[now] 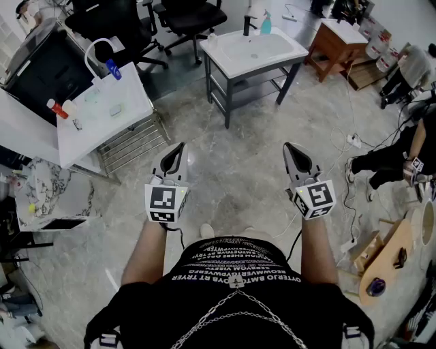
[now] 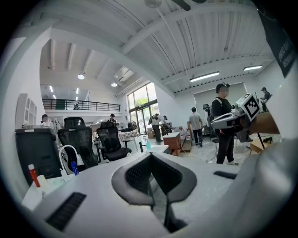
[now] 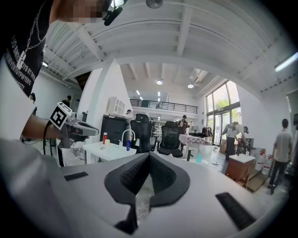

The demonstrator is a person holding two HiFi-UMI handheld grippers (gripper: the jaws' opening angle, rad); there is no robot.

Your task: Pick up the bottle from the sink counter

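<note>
A small teal bottle [image 1: 266,24] stands at the back of a white sink counter [image 1: 279,54], next to a black tap [image 1: 247,26], far ahead of me across the floor. It appears tiny in the left gripper view, the bottle [image 2: 147,144], and in the right gripper view, the bottle [image 3: 199,158]. My left gripper [image 1: 178,148] and right gripper [image 1: 291,147] hang side by side at waist height, pointing forward, well short of the counter. Both are shut with nothing in them: left gripper [image 2: 151,156], right gripper [image 3: 149,155].
A second white table [image 1: 129,116] with a curved white tap [image 1: 95,51], a blue item [image 1: 113,69] and a red-capped bottle [image 1: 57,108] stands left. Office chairs [image 1: 191,17] are behind. A wooden cabinet [image 1: 337,44] is at right. Cables [image 1: 351,140] lie on the floor. People stand at the right.
</note>
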